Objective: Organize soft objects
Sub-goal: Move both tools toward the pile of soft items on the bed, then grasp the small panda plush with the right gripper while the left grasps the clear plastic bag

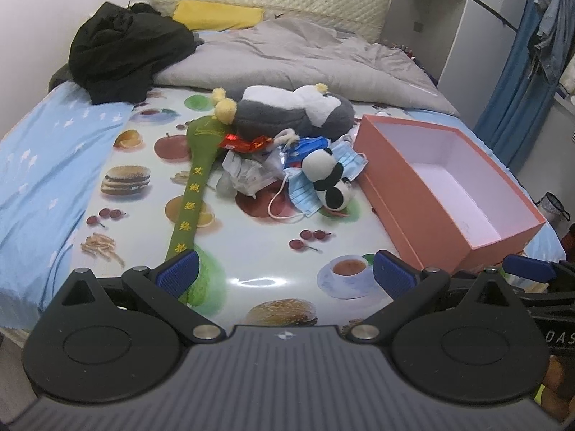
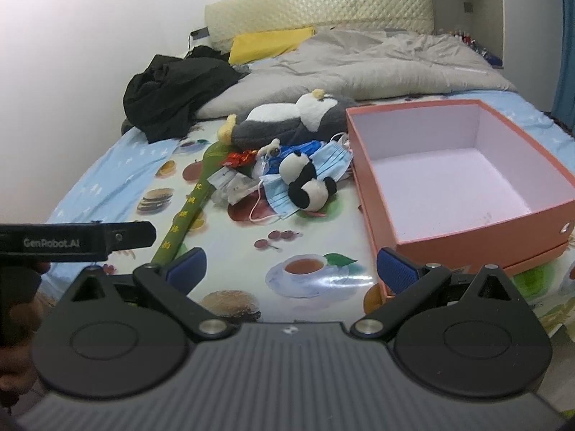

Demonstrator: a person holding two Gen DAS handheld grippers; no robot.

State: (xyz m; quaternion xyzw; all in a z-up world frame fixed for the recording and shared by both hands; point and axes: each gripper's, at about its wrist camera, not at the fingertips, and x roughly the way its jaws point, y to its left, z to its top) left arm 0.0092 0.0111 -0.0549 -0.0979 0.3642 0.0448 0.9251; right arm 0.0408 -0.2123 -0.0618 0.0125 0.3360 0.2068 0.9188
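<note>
Both grippers, left gripper and right gripper, had jaws wide open and empty, well short of the pile on the bed. Panda plush lay on face masks, just beside the empty orange box. I judged panda first: pinch its body, not mask straps, then lift clear into the box.

I see a white mat with pictures of burgers, apples, cherries and tea cups. Under it is a light blue sheet with white stars. The box is orange-pink outside and white inside. The little panda is black and white. The big soft toy is grey and white with yellow bits. The long cloth stick is green with yellow letters. The masks are light blue.
</note>
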